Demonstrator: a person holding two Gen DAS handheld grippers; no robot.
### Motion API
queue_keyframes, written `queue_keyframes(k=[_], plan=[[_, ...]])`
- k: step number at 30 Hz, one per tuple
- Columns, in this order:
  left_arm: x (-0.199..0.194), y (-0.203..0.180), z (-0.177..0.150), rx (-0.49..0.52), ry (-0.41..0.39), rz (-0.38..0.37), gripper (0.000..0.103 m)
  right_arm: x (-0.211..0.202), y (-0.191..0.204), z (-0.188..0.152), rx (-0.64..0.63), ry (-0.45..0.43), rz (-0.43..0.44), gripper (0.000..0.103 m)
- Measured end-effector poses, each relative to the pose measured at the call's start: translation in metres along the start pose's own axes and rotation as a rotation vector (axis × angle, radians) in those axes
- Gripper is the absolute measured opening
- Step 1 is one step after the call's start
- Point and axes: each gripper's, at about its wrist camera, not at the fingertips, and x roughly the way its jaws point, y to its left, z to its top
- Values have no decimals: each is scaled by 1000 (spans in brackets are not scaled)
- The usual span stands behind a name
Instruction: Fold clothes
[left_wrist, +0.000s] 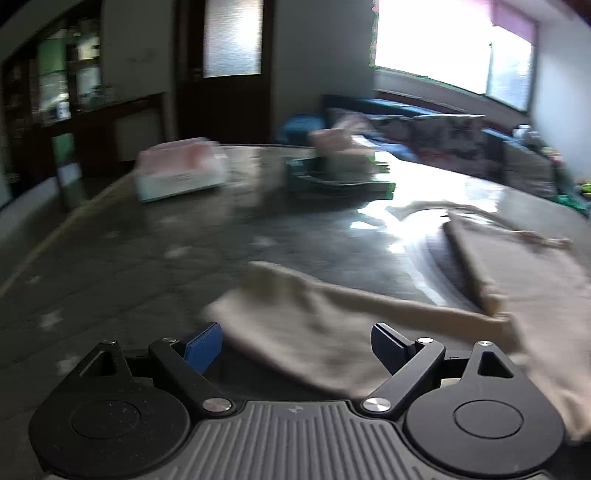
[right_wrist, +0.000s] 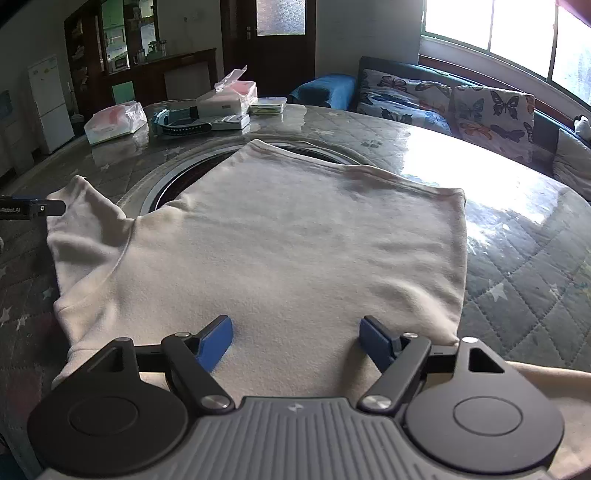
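Not much is reading clearly for me here. In my right wrist view, the tip of my left gripper (right_wrist: 33, 210) is poking in at the left edge, and its black bar is showing small white lettering cut off by the frame, something like "Robot.AI"; the first letters are staying hidden. The body of my right gripper (right_wrist: 295, 341) is carrying a small pale emblem at its middle, a mark rather than letters. The white boxes (right_wrist: 225, 105) at the far side of the table are showing dark print too small to make out. My left wrist view is blurring everything.
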Motion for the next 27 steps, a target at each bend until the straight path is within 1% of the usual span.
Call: queue_keyframes(k=[2,5,8,9,12,16,18,21,23,27], plan=[[0,7,0,-4,-2,46,90,1,0,0,-2,1,5,81],[1,12,1,-2,-10,93,90,1,1,0,-5,0,6,84],[7,11,3,20,7,72,90,3,2,0,-5,-1,6,87],[11,8,5,41,14,70,90,4,3,0,-6,0,6,88],[25,-1,10,103,18,104,91,4,3,1,-5,2,5,89],[41,-1,25,114,38,103,91,4,3,1,-3,3,5,90],[47,-1,29,129,32,116,92,4,3,1,-2,3,4,91],[56,-2,32,167,18,130,100,6,3,2,0,3,4,93],[62,0,36,164,20,133,103,7,3,2,1,3,4,94],[68,3,42,142,24,137,103,8,4,2,1,2,3,96]])
